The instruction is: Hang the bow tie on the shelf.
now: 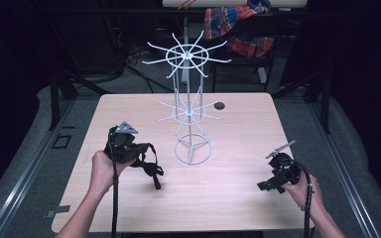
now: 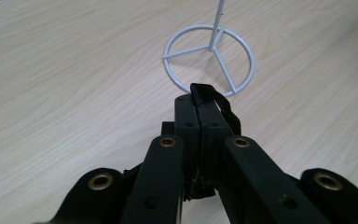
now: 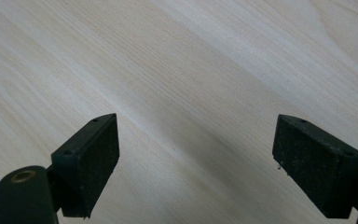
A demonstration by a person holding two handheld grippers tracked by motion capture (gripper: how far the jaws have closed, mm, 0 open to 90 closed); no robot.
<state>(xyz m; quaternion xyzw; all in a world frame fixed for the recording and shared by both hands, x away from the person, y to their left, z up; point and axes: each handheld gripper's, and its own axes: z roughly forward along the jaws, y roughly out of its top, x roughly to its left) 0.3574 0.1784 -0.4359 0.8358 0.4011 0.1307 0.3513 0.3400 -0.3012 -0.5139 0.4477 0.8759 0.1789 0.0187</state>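
Left gripper (image 2: pixel 199 105) clamped on a black strap (image 2: pixel 223 105) near the wire rack (image 1: pixel 192 148) base – probably not yet hung. Right gripper (image 3: pixel 196 163) spread, empty, over near-right table (image 1: pixel 228 198).

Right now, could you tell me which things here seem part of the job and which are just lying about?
In play:
- black strap, pinched in the left claw
- white wire rack on the table
- right claw, open over bare wood

Lying about:
- plaid cloth behind the table
- dark round spot on the tabletop
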